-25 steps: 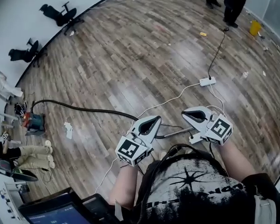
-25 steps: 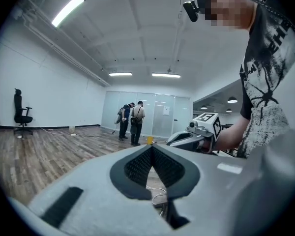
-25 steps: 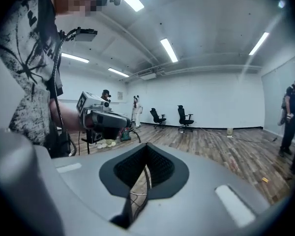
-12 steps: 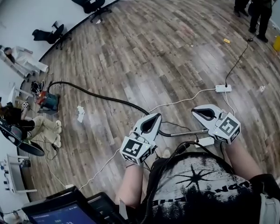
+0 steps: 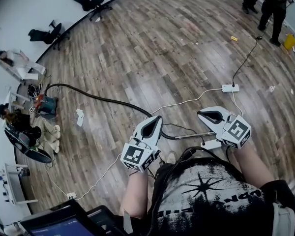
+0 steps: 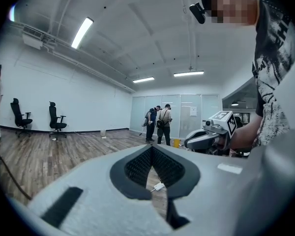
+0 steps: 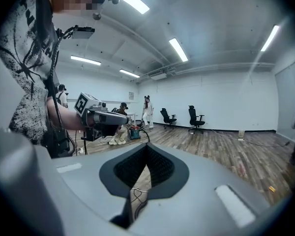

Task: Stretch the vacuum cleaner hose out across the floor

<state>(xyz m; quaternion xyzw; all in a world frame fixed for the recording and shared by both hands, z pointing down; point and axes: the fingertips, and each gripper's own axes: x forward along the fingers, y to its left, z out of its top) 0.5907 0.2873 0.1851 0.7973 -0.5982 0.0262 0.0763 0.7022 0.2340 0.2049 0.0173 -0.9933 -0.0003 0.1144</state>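
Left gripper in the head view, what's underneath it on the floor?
The black hose and a white cable both run beneath the left gripper; their stretches directly under it are hidden.

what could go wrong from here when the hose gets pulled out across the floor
1. The black hose appears to cross the white cable. Pulling could snag that cable and drag the power strip.
2. The hose's far end reaches what looks like the vacuum cleaner, right beside a seated person. A hard tug may tip or drag it.
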